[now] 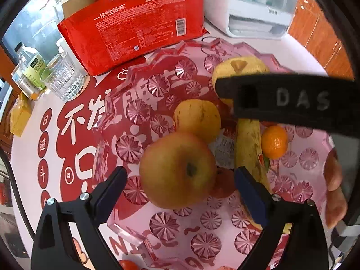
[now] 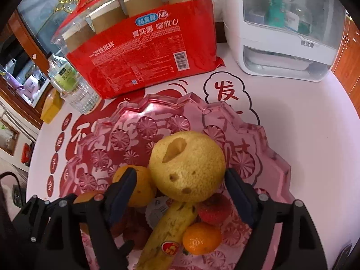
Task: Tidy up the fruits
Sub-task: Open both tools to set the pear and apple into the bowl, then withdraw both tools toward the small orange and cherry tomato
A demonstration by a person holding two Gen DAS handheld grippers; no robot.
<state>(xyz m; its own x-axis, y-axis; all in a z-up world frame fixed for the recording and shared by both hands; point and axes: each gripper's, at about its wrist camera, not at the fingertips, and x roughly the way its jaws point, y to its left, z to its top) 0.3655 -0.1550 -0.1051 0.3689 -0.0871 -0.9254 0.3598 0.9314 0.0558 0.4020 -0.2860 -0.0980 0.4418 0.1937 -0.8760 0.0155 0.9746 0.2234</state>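
Observation:
A pink cut-glass fruit bowl (image 1: pixel 139 112) (image 2: pixel 265 164) sits on a red-and-white printed table. In the left wrist view my left gripper (image 1: pixel 180 177) is open above the bowl, its jaws either side of a yellow-red apple (image 1: pixel 177 171) without touching it. Behind it lie a yellow fruit (image 1: pixel 198 119), a banana (image 1: pixel 249 148) and a small tangerine (image 1: pixel 274 142). In the right wrist view my right gripper (image 2: pixel 180 180) is open around a large pitted yellow citrus (image 2: pixel 186 166), above a banana (image 2: pixel 171 229), a tangerine (image 2: pixel 201 238) and a red fruit (image 2: pixel 213 208).
A red pack of paper cups (image 1: pixel 139 22) (image 2: pixel 146 56) stands behind the bowl. A white appliance (image 1: pixel 258 6) (image 2: pixel 288 29) is at the back right. A glass tumbler (image 1: pixel 63 78) and a bottle (image 1: pixel 29 67) stand at the left.

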